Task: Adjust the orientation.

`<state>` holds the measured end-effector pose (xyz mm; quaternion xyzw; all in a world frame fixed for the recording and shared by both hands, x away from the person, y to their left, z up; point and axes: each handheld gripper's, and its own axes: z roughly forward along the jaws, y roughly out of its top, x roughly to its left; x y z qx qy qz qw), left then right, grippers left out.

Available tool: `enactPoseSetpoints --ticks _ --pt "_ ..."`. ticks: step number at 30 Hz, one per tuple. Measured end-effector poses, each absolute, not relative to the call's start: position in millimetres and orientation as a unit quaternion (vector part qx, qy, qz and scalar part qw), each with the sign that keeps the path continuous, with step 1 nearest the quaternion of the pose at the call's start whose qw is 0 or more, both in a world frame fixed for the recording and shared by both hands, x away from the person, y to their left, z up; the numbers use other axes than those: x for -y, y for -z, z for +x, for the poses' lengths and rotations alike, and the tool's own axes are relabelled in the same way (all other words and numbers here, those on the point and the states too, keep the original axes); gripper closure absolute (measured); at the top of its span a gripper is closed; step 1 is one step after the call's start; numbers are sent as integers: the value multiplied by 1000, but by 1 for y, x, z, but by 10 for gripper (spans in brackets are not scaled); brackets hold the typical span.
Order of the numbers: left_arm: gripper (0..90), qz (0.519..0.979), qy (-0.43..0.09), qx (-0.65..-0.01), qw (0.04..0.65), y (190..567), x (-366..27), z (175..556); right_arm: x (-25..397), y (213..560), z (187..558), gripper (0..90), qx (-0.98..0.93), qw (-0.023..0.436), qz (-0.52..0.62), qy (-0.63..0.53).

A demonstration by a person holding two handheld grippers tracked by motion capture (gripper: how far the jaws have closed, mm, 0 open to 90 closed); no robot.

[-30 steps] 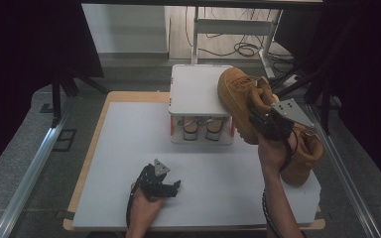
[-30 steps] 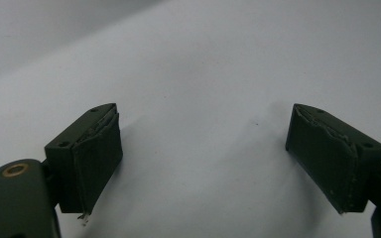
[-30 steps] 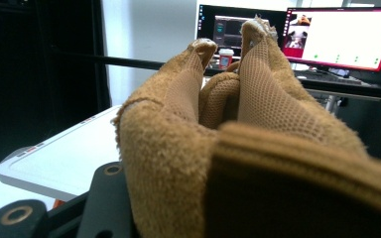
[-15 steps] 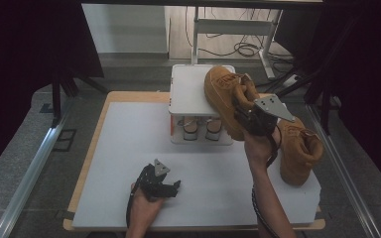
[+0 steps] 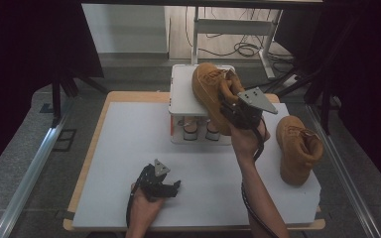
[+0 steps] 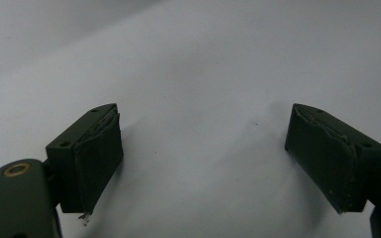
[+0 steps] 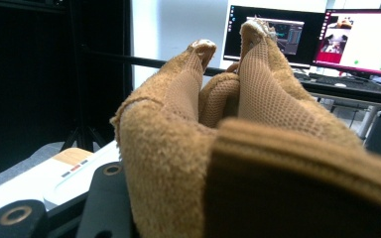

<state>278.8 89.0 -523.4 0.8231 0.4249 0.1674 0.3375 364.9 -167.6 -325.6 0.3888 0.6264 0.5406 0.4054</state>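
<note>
We see the tan boot point(image 5: 211, 96) lifted off the bench point(image 5: 129, 148), held up over the white rack point(image 5: 183, 91) at the far edge of the bench. The right hand-held gripper point(image 5: 233, 110) is clamped on the boot's collar at the heel end, so the boot reaches away from that hand-held gripper toward the far left, its toe over the rack's top. In the right gripper view the boot point(image 7: 238, 148) sits directly ahead and very close: suede collar, mesh lining and the tongue between, with the black jaw hardware at the lower left pressed against the suede. Past the boot, further ahead in that view, stand lit monitors point(image 7: 357, 42) on a desk.

Beneath the held boot, the rack has a lower level with two small white-capped items point(image 5: 198, 130); we cannot tell what they are. To the right of the right hand-held gripper, well apart from it, a second tan boot point(image 5: 297, 148) stands upright on the bench near its right edge.

The left hand-held gripper point(image 5: 166, 187) rests low at the near edge of the bench, well apart from the boots and the rack. Its jaws are spread wide with nothing between them; in the left gripper view the left hand-held gripper point(image 6: 203, 158) shows bare white bench point(image 6: 203, 74) in the gap and ahead.
</note>
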Motion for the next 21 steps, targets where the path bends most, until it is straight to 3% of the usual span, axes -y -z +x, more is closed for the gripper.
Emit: enactPoseSetpoints --ticks 21 --pt "152 824 -168 -424 336 523 -89 278 128 328 394 497 -628 392 395 -544"
